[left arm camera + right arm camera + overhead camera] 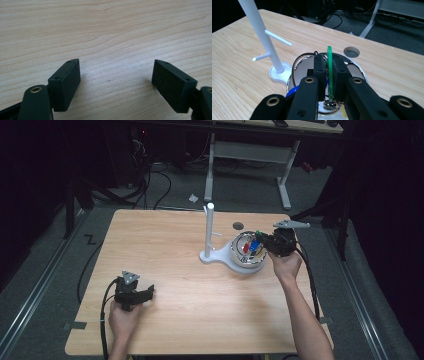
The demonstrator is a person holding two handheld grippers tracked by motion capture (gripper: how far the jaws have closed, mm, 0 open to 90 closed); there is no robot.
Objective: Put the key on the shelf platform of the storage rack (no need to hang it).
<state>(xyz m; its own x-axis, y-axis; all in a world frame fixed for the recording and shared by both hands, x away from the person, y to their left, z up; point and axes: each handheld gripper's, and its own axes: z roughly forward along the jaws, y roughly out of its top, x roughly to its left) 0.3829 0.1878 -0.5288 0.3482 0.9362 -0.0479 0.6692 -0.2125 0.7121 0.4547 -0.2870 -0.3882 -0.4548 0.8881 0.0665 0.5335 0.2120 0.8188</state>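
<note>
A white stand [209, 232] with a tall post and short side pegs rises from the table [165, 245]; its base also carries a round bowl [239, 262] of coloured rings, red, blue, yellow and green. My right gripper [264, 246] sits over the bowl's right side, shut on a green ring [329, 72] that stands on edge between its pads; the post [260, 35] is to the left in the right gripper view. My left gripper [149, 293] rests low at the table's near left, jaws wide apart over bare wood [112, 50], nothing between them.
A round cable hole [238, 225] lies in the tabletop behind the bowl. A white desk frame [250, 155] and loose cables stand on the floor beyond the table's far edge. Bare wood spans the table's middle and left.
</note>
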